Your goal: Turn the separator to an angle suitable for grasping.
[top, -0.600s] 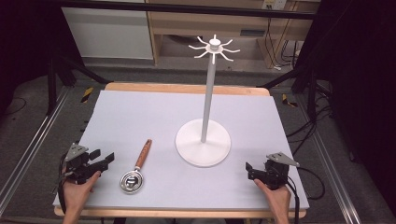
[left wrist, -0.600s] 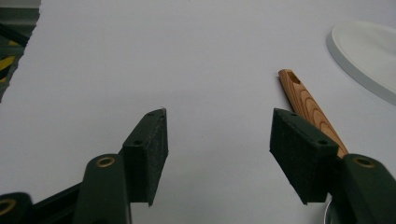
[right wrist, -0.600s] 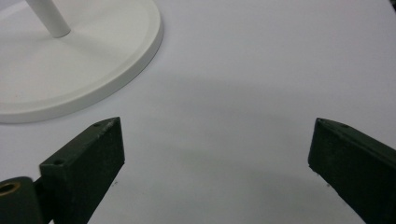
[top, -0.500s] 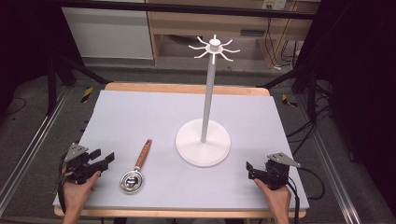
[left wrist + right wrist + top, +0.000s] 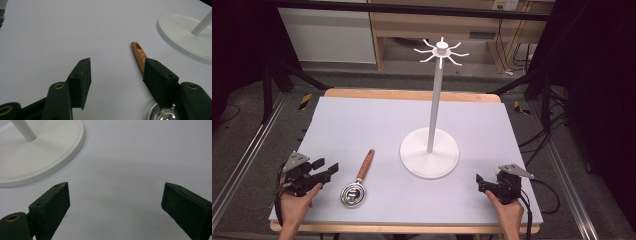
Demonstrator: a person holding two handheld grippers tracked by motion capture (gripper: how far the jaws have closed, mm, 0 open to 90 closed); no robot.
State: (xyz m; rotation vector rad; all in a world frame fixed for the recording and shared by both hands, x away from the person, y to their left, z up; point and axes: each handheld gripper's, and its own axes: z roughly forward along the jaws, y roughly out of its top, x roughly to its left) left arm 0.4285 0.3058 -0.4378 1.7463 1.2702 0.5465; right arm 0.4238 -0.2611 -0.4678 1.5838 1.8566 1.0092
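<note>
Basically nothing moved: left gripper (image 5: 330, 170) and right gripper (image 5: 480, 181) jaws open, strainer (image 5: 357, 181) ungrabbed near-left on table (image 5: 362, 120).

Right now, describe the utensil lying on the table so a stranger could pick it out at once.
Start at the tall white metal stand with the round base on the pale grey table mat. To its left lies a small round steel strainer with a wooden handle, near the left gripper. It is the only loose utensil there.
</note>
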